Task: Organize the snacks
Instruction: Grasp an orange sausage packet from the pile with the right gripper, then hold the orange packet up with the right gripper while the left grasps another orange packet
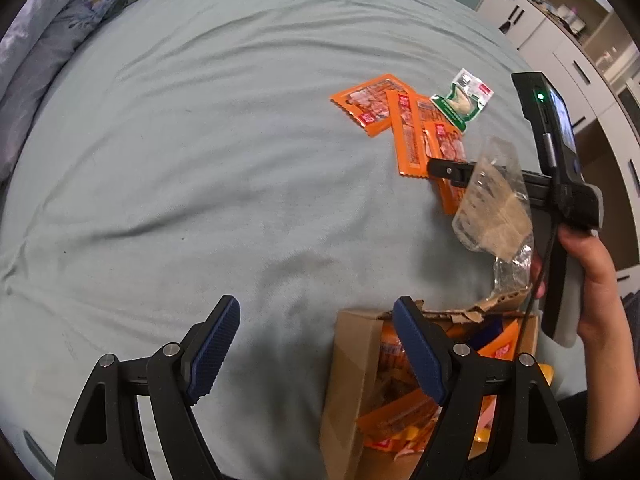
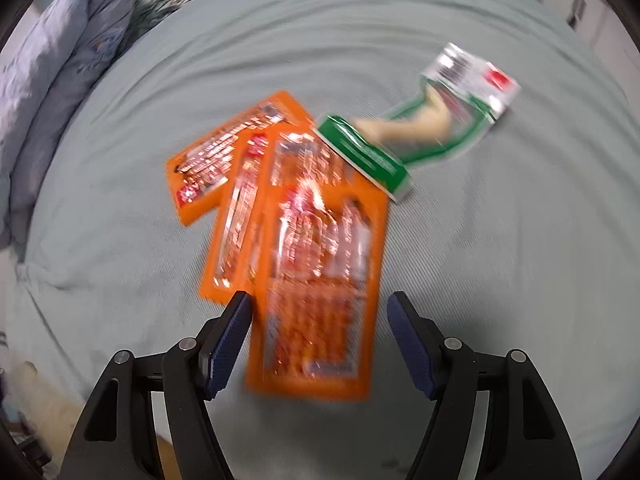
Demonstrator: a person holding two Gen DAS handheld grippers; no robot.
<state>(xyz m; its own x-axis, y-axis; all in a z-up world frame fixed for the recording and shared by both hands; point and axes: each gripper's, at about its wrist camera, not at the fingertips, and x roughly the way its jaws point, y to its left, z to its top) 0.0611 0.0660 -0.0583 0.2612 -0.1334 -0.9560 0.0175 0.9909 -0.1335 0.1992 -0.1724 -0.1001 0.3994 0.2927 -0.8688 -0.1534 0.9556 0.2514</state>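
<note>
pale bed sheet (image 1: 200,160) holds loose orange packets (image 2: 320,280), right tongs (image 2: 320,340) apart over one to grab it, left tongs (image 1: 316,348) apart, empty.

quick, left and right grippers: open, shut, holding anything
Left gripper: open, holding nothing, above the cardboard box.
Right gripper: open, nothing gripped, over the nearest orange snack packet.

Rumpled quilt (image 1: 48,28), white cabinets (image 1: 560,40)

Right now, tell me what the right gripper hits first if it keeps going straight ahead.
Most likely the nearest orange snack packet, lying on the bed between the open right gripper fingers. Depth is unclear in the blur.
</note>
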